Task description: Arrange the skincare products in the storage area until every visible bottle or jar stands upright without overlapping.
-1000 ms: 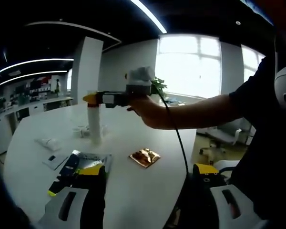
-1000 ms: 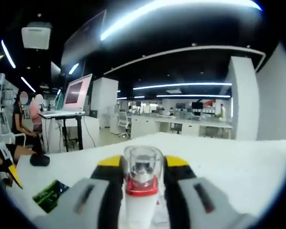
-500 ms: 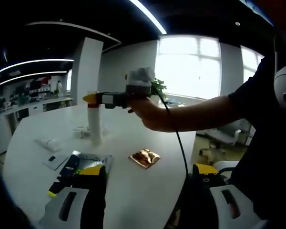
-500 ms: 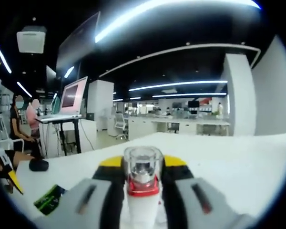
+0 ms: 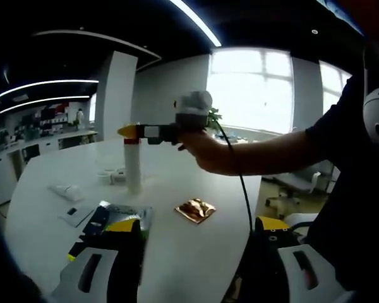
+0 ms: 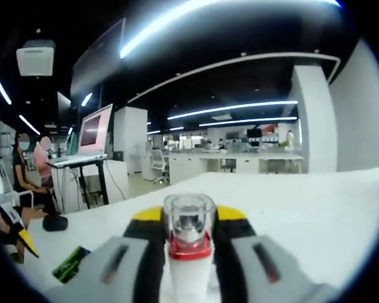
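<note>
- In the right gripper view, the right tongs [image 6: 189,252] are closed around a tall white bottle [image 6: 189,274]. One jaw presses each side of it, just below its red collar and clear cap.
- The bottle stands upright between the jaws, its cap rising above the yellow jaw tips.
- In the left gripper view, the same right tongs [image 5: 129,131] reach in from the right, held by a person's hand [image 5: 199,142]. They clamp the white bottle [image 5: 133,167] near its top.
- There the bottle stands upright, with its base on the white worktop [image 5: 177,246].
- The left tongs [image 5: 196,265] are spread wide with nothing between the jaws. They sit low at the near edge of the worktop, well apart from the bottle.
- A glossy dark packet [image 5: 117,218] lies flat just beyond the left jaw.
- A shiny gold sachet [image 5: 196,210] lies near it, between the left tongs and the bottle.
- A small white pouch [image 5: 66,191] and a small jar-like item [image 5: 114,177], too blurred to make out, lie beside the bottle's base.
</note>
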